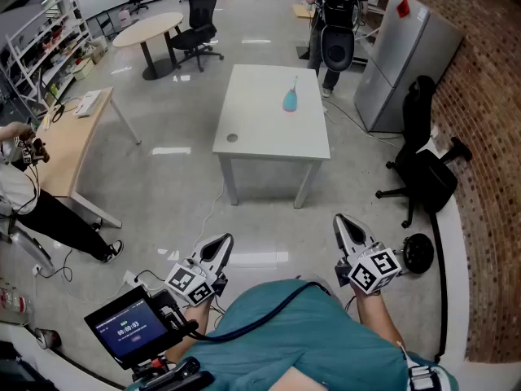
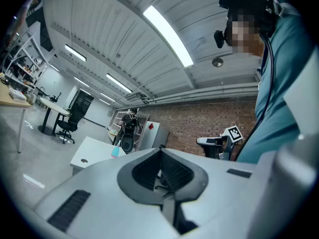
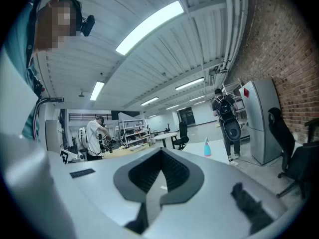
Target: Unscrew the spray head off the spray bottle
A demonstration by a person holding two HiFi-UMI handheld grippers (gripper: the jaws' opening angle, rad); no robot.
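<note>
The blue spray bottle (image 1: pixel 291 98) stands upright with its spray head on top, on the far right part of the white desk (image 1: pixel 260 133), well apart from both tools. The left hand-held gripper (image 1: pixel 221 243) and the right hand-held gripper (image 1: pixel 343 224) hang near the person's body over the floor. Each is clenched, jaws together on nothing. A person with a backpack (image 1: pixel 336 19) stands beyond the desk's far edge.

On white table (image 1: pixel 273 133): spray bottle (image 1: pixel 291 98) (upright).
</note>
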